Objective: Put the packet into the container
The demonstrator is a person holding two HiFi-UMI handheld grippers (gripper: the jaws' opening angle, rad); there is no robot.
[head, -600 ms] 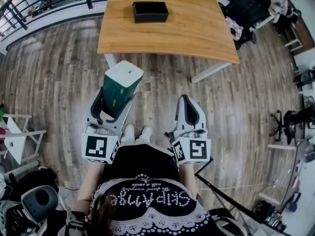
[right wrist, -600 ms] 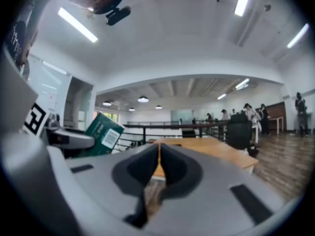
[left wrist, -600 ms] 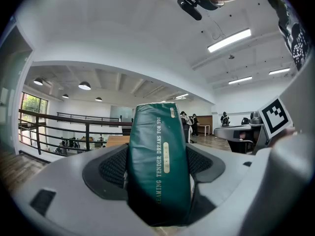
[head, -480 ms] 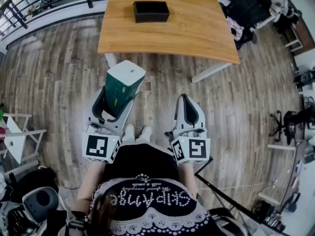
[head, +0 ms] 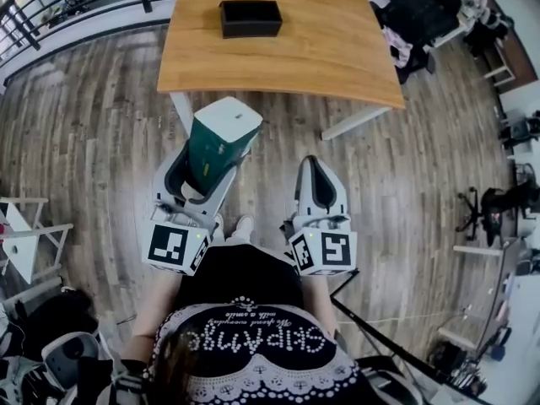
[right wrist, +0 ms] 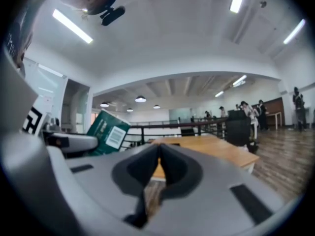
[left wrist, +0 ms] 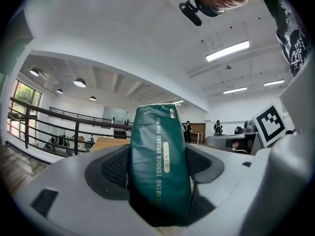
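Dark green soft packet (head: 221, 126) with a white end is being gripped between the wide-spread jaws of the left gripper (head: 207, 165), centre left, over wood flooring. Right gripper (head: 316, 165), centre right, is being held closed and empty. Black rectangular container (head: 250, 18) is being supported by the light wooden table (head: 337, 49) at top, well apart.

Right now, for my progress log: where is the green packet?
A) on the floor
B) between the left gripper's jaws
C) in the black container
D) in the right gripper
B: the left gripper clamps the green packet; the black container sits apart on the wooden table.
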